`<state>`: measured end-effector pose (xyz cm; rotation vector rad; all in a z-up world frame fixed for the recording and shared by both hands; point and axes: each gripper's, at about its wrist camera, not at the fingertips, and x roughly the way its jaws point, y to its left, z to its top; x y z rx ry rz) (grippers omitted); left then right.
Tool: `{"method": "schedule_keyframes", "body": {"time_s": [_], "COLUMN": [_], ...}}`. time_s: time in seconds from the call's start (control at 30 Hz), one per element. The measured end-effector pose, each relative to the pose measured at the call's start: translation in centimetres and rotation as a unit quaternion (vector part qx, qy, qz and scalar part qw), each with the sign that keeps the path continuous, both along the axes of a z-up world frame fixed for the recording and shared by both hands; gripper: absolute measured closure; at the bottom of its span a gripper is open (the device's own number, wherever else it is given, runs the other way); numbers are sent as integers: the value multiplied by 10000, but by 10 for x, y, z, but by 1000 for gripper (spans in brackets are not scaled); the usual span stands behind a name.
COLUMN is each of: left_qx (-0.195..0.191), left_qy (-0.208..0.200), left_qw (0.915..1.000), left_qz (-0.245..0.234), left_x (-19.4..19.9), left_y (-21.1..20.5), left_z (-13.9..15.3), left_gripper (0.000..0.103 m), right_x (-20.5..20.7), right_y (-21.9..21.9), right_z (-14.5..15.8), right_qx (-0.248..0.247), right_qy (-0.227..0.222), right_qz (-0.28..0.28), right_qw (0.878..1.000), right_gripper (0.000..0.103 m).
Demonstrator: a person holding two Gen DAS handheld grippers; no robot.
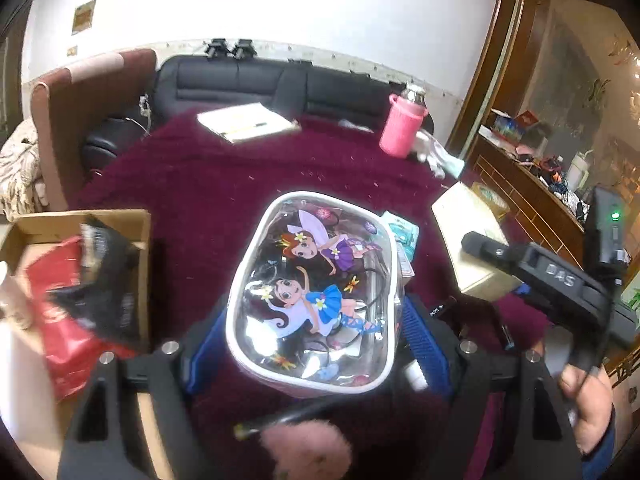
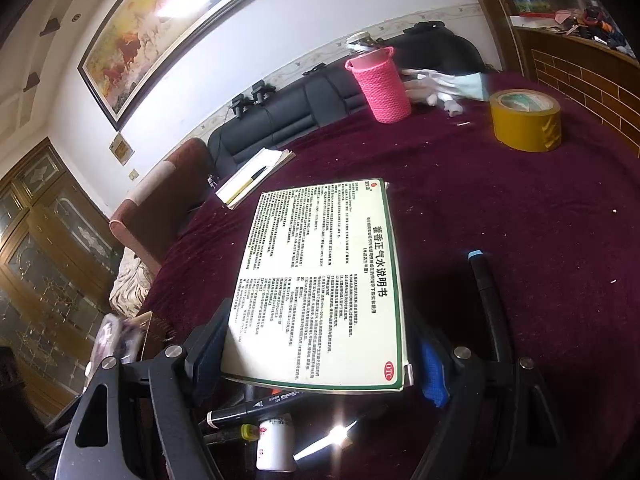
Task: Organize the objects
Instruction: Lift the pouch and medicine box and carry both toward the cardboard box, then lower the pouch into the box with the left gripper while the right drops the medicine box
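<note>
Sitting between the blue pads of the left gripper, the clear cartoon-printed pouch ran its long axis straight out along the fingers, away from the camera, and the pads looked pressed to its two long sides, so I judged it clamped rather than merely framed. Whether it rested on the maroon tablecloth or hung just above could not be told. To the pouch's left, near but apart, stood the open cardboard box holding red and black packets; that box lay well nearer the left hand than the right, and would likely be the place to drop the pouch, which called for a sideways carry over the box's near wall. The right gripper was likewise closed on the flat medicine box, its long axis also pointing forward, pads on both long edges. Ahead of it the cloth lay mostly open, with a roll of yellow tape far right, a pink knitted bottle sleeve far back and a notebook with a pen toward the table's far left edge. Markers and a small white bottle crowded just beneath the right gripper, leaving little room to lower it.
</note>
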<state>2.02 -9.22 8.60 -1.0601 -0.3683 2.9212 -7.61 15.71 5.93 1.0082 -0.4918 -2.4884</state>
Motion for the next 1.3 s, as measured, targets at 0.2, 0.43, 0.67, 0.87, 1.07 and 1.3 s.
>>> {"method": "schedule_keyframes", "body": {"time_s": [0.2, 0.43, 0.67, 0.87, 1.07, 1.3], "left_qx": [-40, 40, 218, 160, 333, 405], "left_qy": [62, -214, -189, -59, -126, -188], "left_qw": [9995, 9966, 9890, 9880, 9902, 9885], "left_qz": [316, 791, 1453, 1537, 1350, 1447], "left_x": [45, 77, 111, 125, 126, 127], "left_y": [-35, -88, -146, -157, -154, -164], "left_z": [9, -12, -14, -6, -14, -26], "left_gripper": [22, 21, 21, 21, 21, 21], "right_x": [1, 2, 5, 14, 34, 61], "right_y": [1, 1, -7, -24, -77, -178], "right_z": [1, 1, 2, 8, 29, 47], "right_qx": [-13, 19, 99, 25, -36, 289], "right_qy": [22, 46, 106, 136, 12, -105], "right_qz": [-21, -45, 53, 401, 1233, 2367], "right_qw": [10000, 10000, 9999, 9991, 9924, 9711], "right_gripper": [20, 20, 20, 20, 19, 19]}}
